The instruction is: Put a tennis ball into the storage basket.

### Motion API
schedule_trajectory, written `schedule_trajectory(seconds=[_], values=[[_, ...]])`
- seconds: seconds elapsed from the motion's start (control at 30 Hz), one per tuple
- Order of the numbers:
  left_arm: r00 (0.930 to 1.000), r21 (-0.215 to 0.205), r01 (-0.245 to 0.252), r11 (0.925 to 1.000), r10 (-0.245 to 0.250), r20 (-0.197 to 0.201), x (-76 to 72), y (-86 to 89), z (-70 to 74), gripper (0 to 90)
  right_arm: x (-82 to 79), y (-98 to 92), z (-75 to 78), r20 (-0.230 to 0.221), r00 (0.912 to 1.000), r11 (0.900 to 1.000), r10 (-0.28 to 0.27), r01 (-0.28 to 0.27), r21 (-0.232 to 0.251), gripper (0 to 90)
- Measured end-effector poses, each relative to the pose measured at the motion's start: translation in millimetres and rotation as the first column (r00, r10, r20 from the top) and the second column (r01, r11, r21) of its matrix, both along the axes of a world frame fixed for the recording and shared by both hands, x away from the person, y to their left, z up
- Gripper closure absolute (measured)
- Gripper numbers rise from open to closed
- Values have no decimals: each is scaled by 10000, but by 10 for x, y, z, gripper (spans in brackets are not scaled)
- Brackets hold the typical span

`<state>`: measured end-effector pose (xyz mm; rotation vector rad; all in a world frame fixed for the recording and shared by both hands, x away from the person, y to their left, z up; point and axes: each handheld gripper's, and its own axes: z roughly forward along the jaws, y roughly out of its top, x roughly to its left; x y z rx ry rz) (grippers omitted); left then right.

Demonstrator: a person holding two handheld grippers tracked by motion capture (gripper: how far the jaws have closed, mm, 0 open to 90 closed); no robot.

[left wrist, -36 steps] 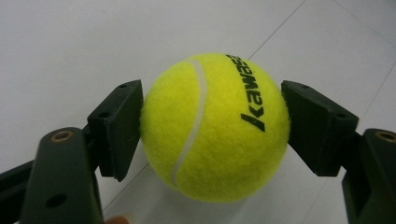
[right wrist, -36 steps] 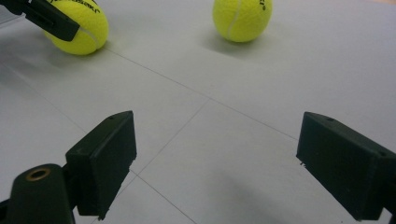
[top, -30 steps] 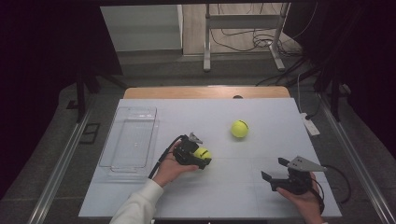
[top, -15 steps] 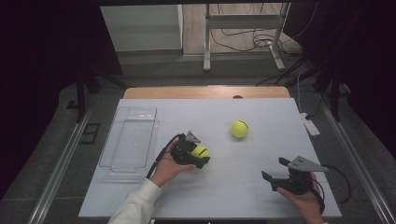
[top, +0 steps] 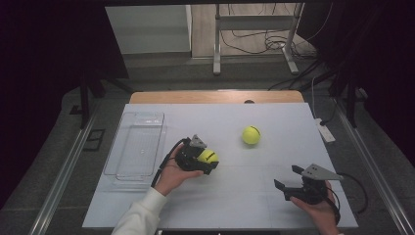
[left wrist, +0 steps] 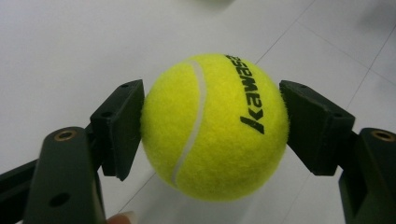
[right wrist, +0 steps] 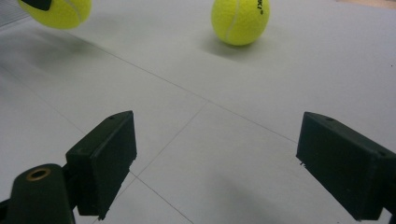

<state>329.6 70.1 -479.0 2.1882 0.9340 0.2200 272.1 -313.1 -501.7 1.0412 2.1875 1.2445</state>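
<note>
Nearest the person, at the front-right edge of the tabletop point(top: 235, 205), the right hand-held gripper point(top: 288, 178) sat low in the person's hand, jaws wide apart w/ nothing between them. In the right gripper view its two black pads framed bare grey surface w/ thin seam lines; the jaws pointed toward the middle of the tabletop.

A bit further in, left of centre, the left hand-held gripper point(top: 209, 157) was clamped on a yellow tennis ball point(top: 208, 156). In the left gripper view the ball point(left wrist: 215, 126) filled the gap between the pads, one pad pressed on each side, black lettering and a white seam facing the camera. It looked lifted just off the surface: a faint shadow lay on the tabletop beneath it, and in the right gripper view the same ball point(right wrist: 60, 11) hung at the top-left corner w/ a soft shadow under it. The person's left hand point(top: 173, 174) wrapped the gripper body from below, white sleeve point(top: 139, 220) behind, cable looping off to the left.

Further back, right of centre, a second tennis ball point(top: 251, 135) rested on the tabletop, well apart from both grippers.

At the left side, a clear plastic tray point(top: 134, 147) lay flat, near the left hand-held gripper but not touching it.

Beyond the far edge: floor, cables and a metal stand's legs point(top: 254, 44).
</note>
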Motion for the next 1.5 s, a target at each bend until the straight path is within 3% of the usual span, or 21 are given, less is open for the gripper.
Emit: schedule_trajectory(seconds=[0.7, 1.5], values=[[9965, -867, -436, 9953, 496, 679, -67, 249, 279, 271, -5, 3, 7, 2, 10000, 10000, 1, -1, 17, 122], [9861, -1138, -1012, 9883, 1148, 1202, -117, 466, 431, 271, -7, 14, 6, 5, 10000, 10000, 29, -29, -38, 123]])
